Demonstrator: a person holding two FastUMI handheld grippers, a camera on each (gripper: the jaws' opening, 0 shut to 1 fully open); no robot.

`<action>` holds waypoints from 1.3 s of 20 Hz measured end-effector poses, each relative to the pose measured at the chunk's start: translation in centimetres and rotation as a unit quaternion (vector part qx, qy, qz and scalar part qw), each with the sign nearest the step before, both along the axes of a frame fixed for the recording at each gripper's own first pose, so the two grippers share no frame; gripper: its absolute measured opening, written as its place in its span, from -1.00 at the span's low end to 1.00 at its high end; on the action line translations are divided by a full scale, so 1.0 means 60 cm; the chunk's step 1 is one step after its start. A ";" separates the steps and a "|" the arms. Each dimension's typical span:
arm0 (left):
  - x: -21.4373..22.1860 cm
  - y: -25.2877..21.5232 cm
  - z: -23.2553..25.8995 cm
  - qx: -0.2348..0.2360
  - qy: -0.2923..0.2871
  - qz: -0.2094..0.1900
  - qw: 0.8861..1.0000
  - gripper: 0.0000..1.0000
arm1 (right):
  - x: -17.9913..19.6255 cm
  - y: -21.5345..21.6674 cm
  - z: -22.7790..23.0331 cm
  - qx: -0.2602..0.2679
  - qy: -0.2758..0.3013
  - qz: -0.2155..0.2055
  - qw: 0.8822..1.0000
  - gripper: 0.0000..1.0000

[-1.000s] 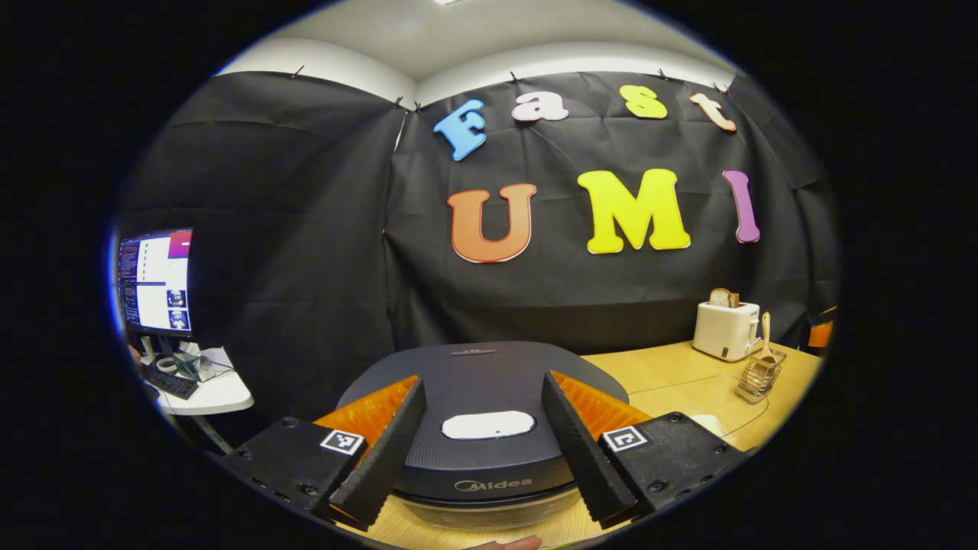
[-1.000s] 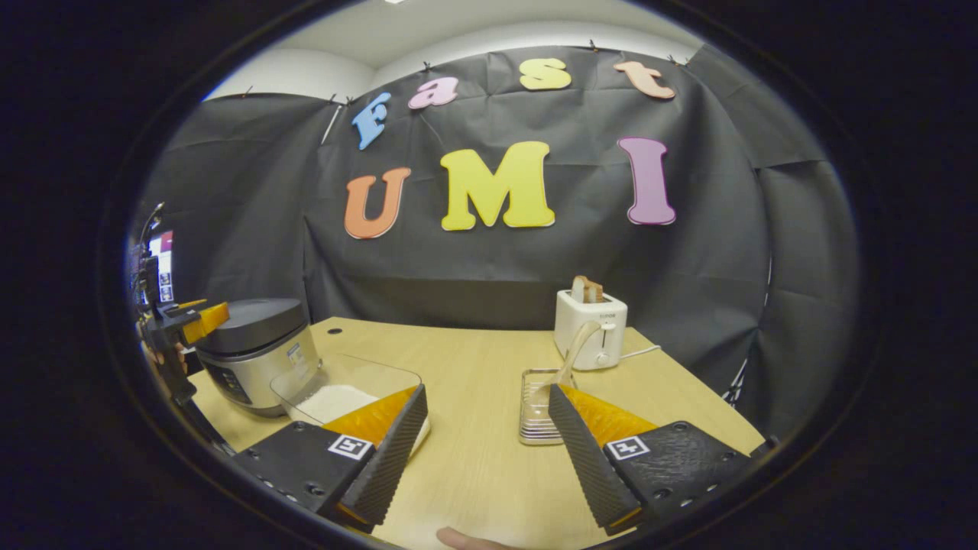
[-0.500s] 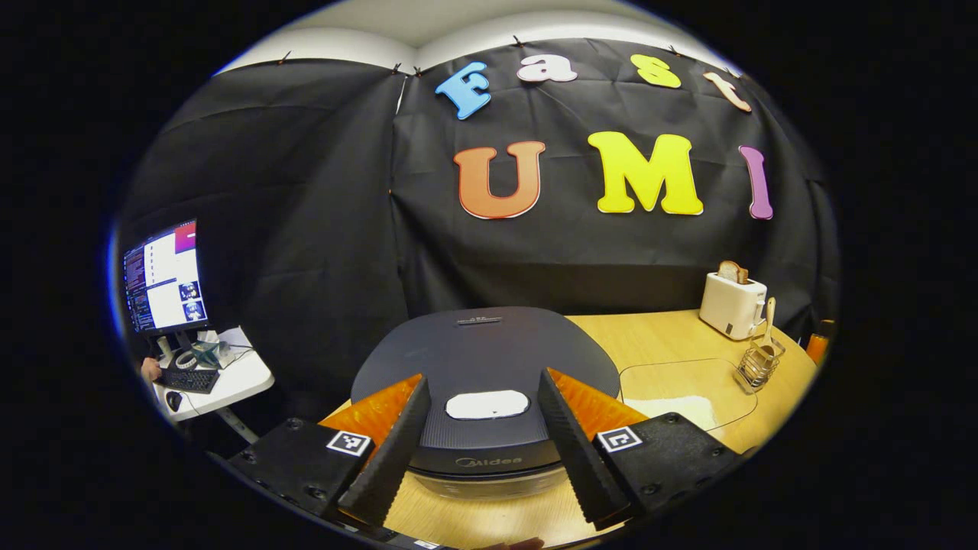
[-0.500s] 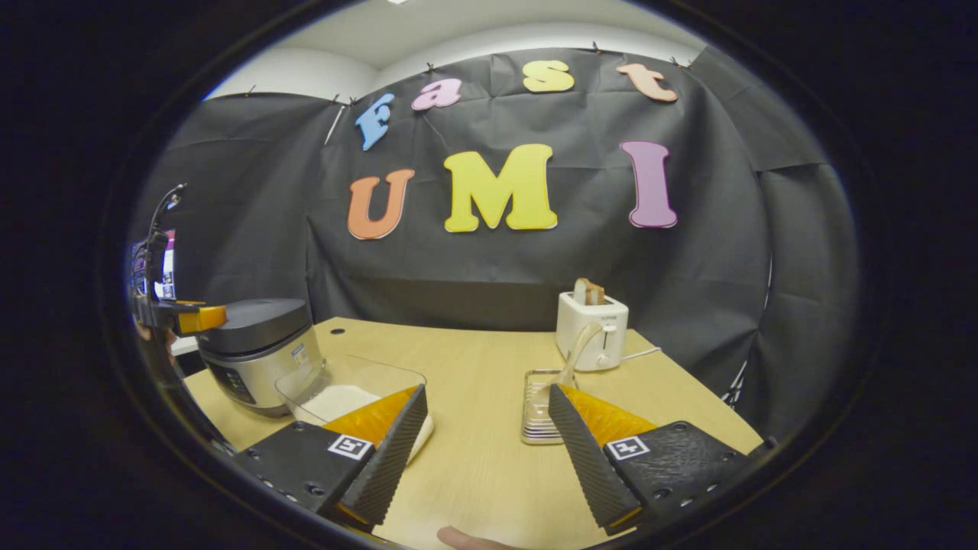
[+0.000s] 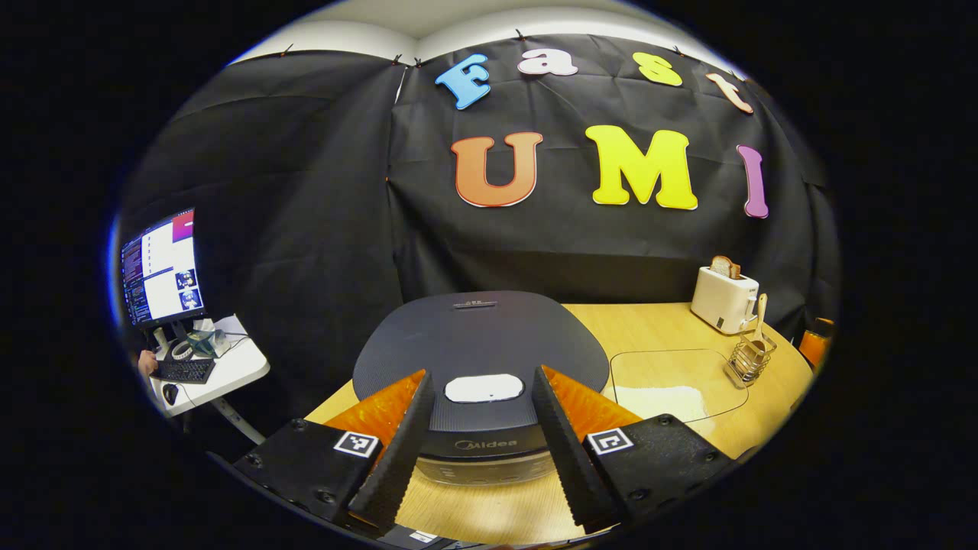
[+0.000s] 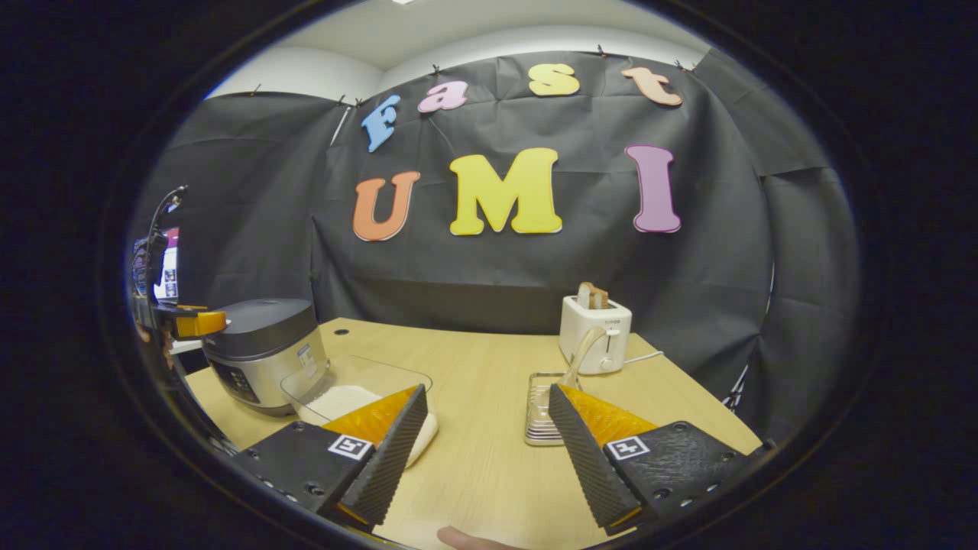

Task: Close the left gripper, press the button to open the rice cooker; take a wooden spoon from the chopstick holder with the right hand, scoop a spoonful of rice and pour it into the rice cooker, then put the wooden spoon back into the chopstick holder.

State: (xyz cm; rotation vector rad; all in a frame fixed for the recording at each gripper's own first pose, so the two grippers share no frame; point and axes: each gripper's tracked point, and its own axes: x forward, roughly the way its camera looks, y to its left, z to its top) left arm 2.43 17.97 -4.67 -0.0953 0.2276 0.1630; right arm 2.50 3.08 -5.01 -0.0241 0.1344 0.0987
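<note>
I am looking over one wooden tabletop [image 6: 474, 359] carrying everything. On it I am counting one rice cooker [image 5: 480, 351], dark lid down, with one white button [image 5: 484, 388] near its front edge and the word "Midea" readable on the front band. In the right gripper view the cooker [image 6: 260, 353] is sitting at the tabletop's left end.

Next I am seeing one clear tray [image 5: 676, 374] holding white rice [image 5: 663, 399], just beside the cooker. One white toaster [image 6: 595, 332] is standing at the back with one slice of bread [image 6: 592, 295] in it; its small label is too small to read.

One wire chopstick holder [image 6: 544, 409] is sitting in front of the toaster, with one wooden spoon [image 6: 578, 354] leaning in it.

I am holding the left gripper [image 5: 483, 443] above the cooker's front, fingers spread either side of the button, touching nothing. The right gripper [image 6: 485, 451] is hovering over the tabletop, fingers spread, holding nothing.
</note>
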 end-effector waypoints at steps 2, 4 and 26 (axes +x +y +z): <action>-0.001 -0.001 0.003 0.005 -0.010 0.003 1.000 0.66 | -0.004 0.002 0.003 -0.004 -0.003 0.002 1.000 0.89; -0.006 -0.001 0.005 0.016 -0.008 0.012 1.000 0.65 | -0.007 0.004 0.004 -0.006 -0.005 0.002 1.000 0.92; -0.148 -0.267 0.127 0.042 -0.129 -0.068 0.988 0.63 | -0.140 0.018 0.045 -0.028 -0.016 0.001 0.999 0.91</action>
